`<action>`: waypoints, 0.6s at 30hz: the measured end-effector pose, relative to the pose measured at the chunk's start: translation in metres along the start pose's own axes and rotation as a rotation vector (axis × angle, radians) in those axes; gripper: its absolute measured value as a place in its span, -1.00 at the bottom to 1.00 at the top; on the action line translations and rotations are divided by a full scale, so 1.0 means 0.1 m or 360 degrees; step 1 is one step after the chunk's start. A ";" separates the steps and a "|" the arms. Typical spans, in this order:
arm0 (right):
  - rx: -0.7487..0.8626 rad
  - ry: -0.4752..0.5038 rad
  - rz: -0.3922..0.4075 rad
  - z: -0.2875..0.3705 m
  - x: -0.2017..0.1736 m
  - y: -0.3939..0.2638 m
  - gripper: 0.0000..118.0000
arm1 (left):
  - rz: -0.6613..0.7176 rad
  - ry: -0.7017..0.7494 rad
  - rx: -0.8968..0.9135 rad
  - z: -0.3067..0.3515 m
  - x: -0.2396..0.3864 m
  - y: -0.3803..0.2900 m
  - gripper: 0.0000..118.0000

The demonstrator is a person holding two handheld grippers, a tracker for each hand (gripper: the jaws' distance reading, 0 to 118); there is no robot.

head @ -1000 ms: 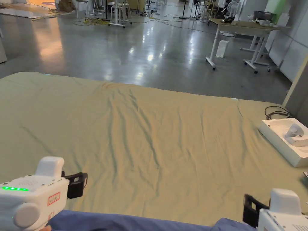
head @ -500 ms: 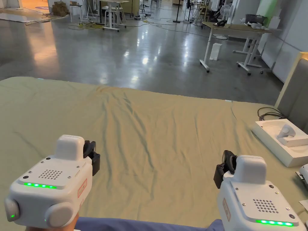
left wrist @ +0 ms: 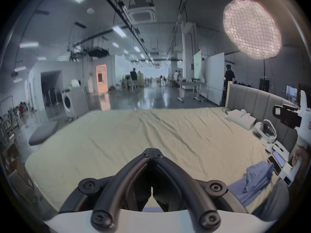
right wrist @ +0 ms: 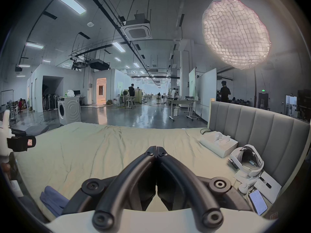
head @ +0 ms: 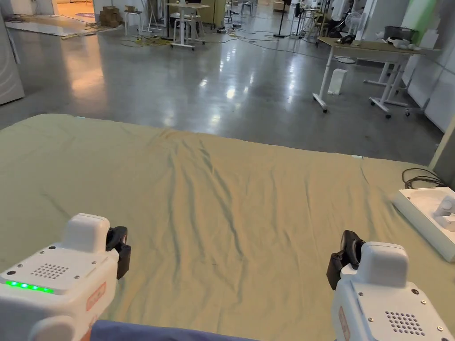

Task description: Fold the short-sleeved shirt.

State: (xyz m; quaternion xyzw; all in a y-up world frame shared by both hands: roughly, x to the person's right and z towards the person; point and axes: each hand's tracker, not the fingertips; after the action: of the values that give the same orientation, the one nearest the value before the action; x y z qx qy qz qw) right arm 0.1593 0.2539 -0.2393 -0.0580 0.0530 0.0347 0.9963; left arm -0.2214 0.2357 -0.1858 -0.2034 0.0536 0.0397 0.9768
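Along the bottom edge of the head view lies the blue shirt (head: pixel 169 332), a strip running left to right across the frame, below and behind both grippers. The left gripper (left wrist: pixel 152 153) and right gripper (right wrist: pixel 156 150) hover above the bedsheet (head: pixel 231 191), each with its jaws closed on nothing, tips pointing away from the cloth. In the left gripper view the shirt sits lower right; in the right gripper view, lower left. It lies between the two, and I cannot tell which is nearer. Reaching it probably means drawing both back and down. Beyond the rumpled sheet, a glossy floor (head: pixel 186 75) and a desk (head: pixel 369 44) occupy the upper frame.
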 end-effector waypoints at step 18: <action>-0.0320 0.0104 0.0051 -0.25 -0.09 -0.36 -1.00 | 0.0758 -0.0445 -0.1114 -0.81 -1.70 -1.19 0.09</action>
State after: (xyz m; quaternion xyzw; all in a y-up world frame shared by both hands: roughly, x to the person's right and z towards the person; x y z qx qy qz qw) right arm 0.1503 0.2151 -0.2593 -0.1579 0.0827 0.0537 0.9825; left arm -0.3855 0.0852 -0.1924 -0.4964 -0.0503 0.3065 0.8106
